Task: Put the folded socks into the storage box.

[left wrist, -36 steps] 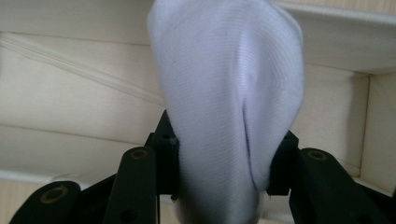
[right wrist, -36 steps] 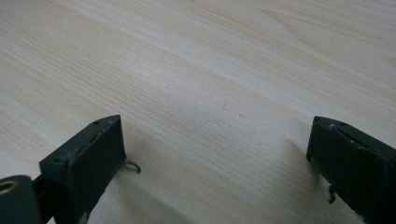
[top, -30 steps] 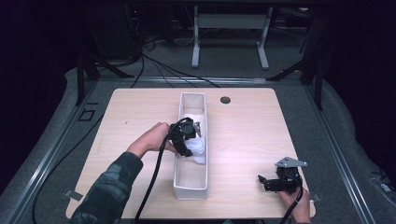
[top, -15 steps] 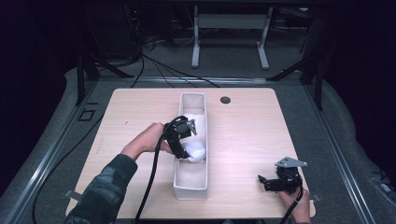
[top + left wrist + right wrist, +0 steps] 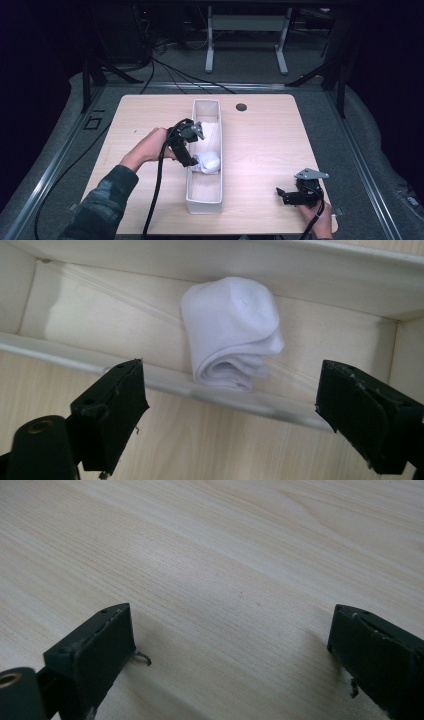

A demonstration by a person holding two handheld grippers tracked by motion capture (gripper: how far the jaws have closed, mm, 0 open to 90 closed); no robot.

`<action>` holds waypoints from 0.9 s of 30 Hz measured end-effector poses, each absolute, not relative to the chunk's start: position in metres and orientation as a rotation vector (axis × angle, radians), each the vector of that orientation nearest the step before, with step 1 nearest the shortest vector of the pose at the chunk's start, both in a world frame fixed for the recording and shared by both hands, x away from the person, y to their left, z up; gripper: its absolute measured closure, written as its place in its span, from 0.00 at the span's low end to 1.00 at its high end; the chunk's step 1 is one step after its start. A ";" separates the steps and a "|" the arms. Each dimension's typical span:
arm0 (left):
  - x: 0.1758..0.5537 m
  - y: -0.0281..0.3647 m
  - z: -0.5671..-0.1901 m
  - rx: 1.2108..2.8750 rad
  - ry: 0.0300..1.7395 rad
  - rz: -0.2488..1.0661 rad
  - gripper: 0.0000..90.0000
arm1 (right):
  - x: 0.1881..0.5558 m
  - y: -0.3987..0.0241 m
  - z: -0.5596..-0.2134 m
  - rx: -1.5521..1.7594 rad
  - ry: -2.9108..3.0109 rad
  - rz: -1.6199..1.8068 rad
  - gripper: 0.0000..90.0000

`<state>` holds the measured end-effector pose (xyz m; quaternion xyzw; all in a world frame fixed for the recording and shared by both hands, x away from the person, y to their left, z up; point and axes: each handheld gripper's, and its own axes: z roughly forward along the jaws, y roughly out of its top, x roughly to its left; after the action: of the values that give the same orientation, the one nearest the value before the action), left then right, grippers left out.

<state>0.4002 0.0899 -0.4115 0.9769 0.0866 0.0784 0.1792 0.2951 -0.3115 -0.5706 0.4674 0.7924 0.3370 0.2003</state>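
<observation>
A rolled white sock (image 5: pixel 210 161) (image 5: pixel 230 330) lies in the middle of a long white fabric bin (image 5: pixel 205 206) that runs front to back on the wooden table. My left gripper (image 5: pixel 191 159) (image 5: pixel 230 420) hangs over the bin's left rim (image 5: pixel 150 377), just short of the sock. Its jaws have just been opening and now stand wide apart with nothing between them. At the table's front right, my right gripper (image 5: pixel 283 194) (image 5: pixel 232 650) rests low over bare wood, jaws wide and empty.
A dark round cable hole (image 5: pixel 241 107) sits near the table's far edge, right of the bin. Black cables trail from both grippers toward the front edge. A metal stand (image 5: pixel 245 30) and more cables are on the floor beyond the table.
The left gripper let go of the sock, which now lies in the bin, and drew back up and to the left. The right gripper has stayed where it was.
</observation>
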 end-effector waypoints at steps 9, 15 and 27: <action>0.384 0.124 -0.384 2.713 0.310 0.336 0.07 | 0.295 -0.312 -0.571 1.306 2.215 0.940 0.05; 0.372 0.155 -0.383 2.684 0.381 0.390 0.04 | 0.295 -0.311 -0.571 1.307 2.214 0.941 0.05; 0.351 0.203 -0.411 2.674 0.500 0.420 0.02 | 0.295 -0.311 -0.571 1.307 2.214 0.941 0.05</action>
<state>0.3514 0.2034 -0.4106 0.9531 0.1781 0.1499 0.1935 0.2951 -0.3114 -0.5706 0.4678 0.7921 0.3367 0.2007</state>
